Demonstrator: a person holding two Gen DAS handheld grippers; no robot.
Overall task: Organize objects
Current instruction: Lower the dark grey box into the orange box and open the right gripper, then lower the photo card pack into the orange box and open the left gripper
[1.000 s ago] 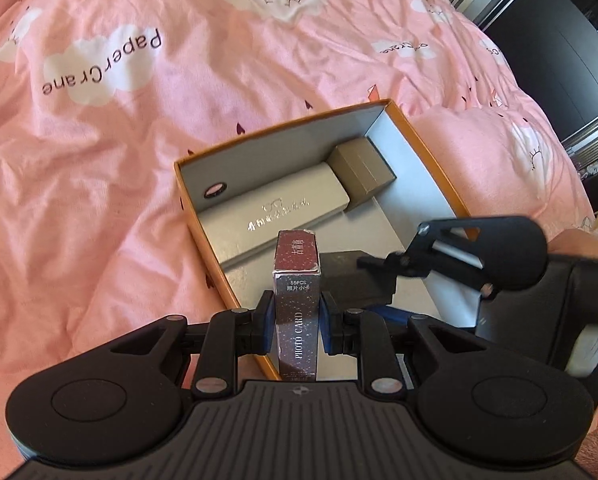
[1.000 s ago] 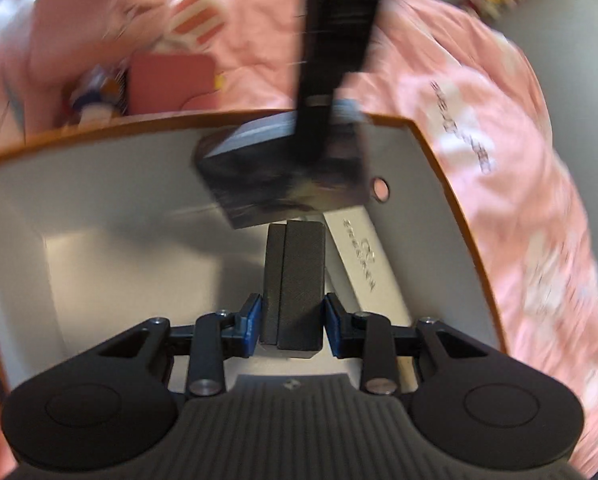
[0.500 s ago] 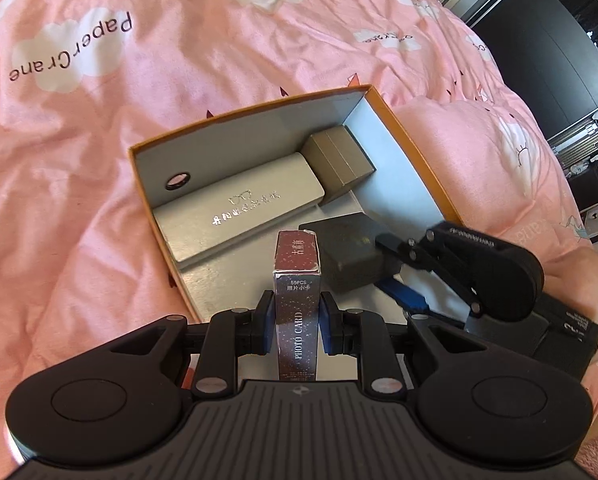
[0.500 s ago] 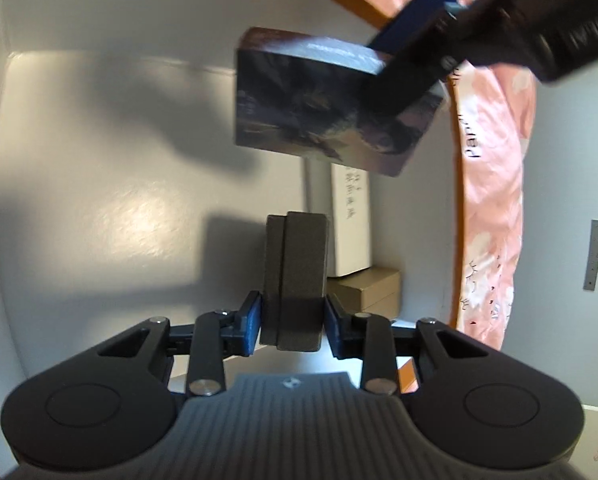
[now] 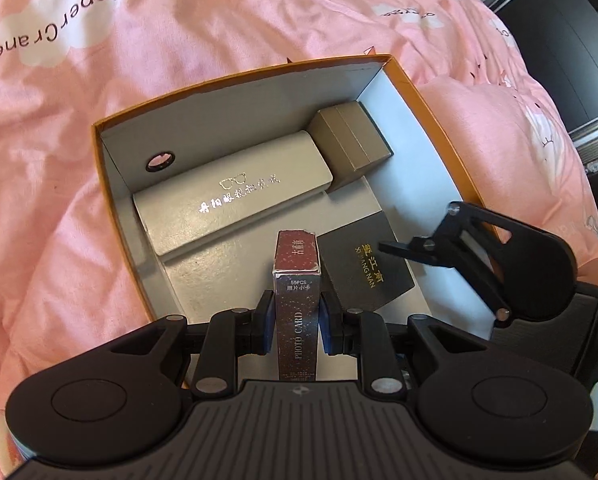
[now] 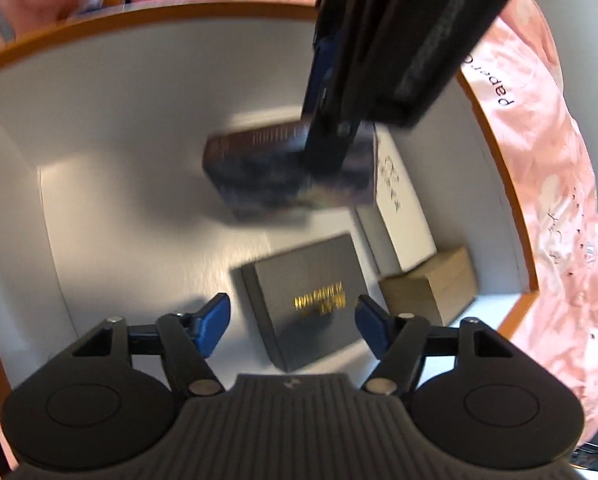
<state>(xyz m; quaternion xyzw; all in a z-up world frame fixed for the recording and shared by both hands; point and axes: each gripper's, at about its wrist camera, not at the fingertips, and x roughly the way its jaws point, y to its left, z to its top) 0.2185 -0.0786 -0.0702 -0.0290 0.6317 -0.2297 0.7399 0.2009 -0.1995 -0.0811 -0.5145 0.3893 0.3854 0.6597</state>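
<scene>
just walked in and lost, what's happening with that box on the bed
Someone is packing small boxes into an orange-edged cardboard box on a pink quilt. The left tool grips a dark red photo card pack above it. The right tool is open over a black gold-lettered box lying inside.

In the right wrist view, motion blur is smearing the dark red photo card packet point(image 6: 275, 176), and the black left claw point(image 6: 339, 120) is hiding its right end; its printing is staying unreadable.
</scene>
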